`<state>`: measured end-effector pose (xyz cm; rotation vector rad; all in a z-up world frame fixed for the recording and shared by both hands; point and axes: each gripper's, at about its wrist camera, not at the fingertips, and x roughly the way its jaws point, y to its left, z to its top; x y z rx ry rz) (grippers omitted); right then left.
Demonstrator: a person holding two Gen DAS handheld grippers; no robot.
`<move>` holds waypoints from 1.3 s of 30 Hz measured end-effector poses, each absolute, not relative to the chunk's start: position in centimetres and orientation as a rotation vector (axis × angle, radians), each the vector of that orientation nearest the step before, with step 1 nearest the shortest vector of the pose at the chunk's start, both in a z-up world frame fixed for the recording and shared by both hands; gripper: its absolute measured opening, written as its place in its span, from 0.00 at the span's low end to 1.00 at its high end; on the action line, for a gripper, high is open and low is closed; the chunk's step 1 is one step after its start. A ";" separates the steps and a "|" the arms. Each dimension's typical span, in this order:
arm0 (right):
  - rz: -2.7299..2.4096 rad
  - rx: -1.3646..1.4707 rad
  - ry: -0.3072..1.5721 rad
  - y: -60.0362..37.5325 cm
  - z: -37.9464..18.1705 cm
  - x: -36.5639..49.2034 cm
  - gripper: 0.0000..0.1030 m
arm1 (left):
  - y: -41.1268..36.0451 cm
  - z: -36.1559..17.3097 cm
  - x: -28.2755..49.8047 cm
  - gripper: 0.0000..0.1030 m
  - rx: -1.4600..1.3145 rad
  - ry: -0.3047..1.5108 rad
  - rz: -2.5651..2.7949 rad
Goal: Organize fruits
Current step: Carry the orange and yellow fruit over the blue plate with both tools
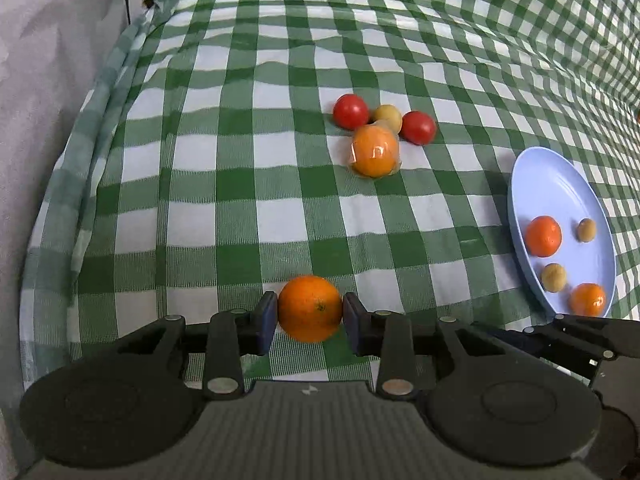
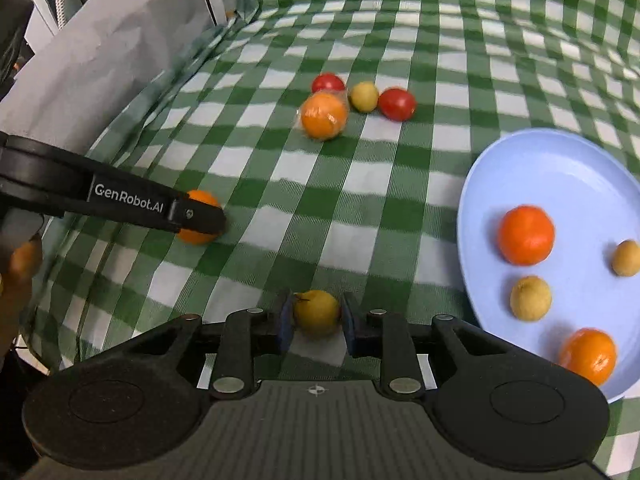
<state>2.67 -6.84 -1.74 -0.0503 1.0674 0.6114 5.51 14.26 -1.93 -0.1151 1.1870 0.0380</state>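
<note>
Orange and round, a mandarin (image 1: 310, 308) sits clamped between the blue pads of the left gripper (image 1: 310, 314), near the camera and close over the green-checked cloth (image 1: 224, 184). The right gripper (image 2: 316, 314) is closed on a small yellow fruit (image 2: 316, 312), just left of the blue plate (image 2: 560, 168).

That plate lies at the right and carries two more mandarins, one in the middle (image 2: 526, 235) and one at the near rim (image 2: 588, 356), plus two tan fruits (image 2: 531, 298) (image 2: 626, 258); its far half is bare.

Farther out, in the middle of the cloth, a wrapped orange (image 1: 375, 151) touches a cluster of two red tomatoes (image 1: 351, 111) (image 1: 418, 128) and a yellow fruit (image 1: 388, 117).

Between the held mandarin and that cluster the cloth lies open, as does the stretch running right toward the plate. On the left the cloth folds over the table edge (image 1: 100, 128) against a grey wall (image 1: 44, 60). From the right wrist view, the left gripper's black finger crosses in front of its mandarin at the left.
</note>
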 end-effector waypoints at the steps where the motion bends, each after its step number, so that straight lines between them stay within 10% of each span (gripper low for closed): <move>1: 0.610 -0.059 1.065 -6.8 -1.8 2.7 0.26 | 14.3 -2.0 5.5 0.38 -0.115 1.188 0.038; 39: 0.372 0.012 0.735 -17.9 3.9 2.3 0.26 | 8.9 3.0 2.6 0.37 -0.102 0.908 0.052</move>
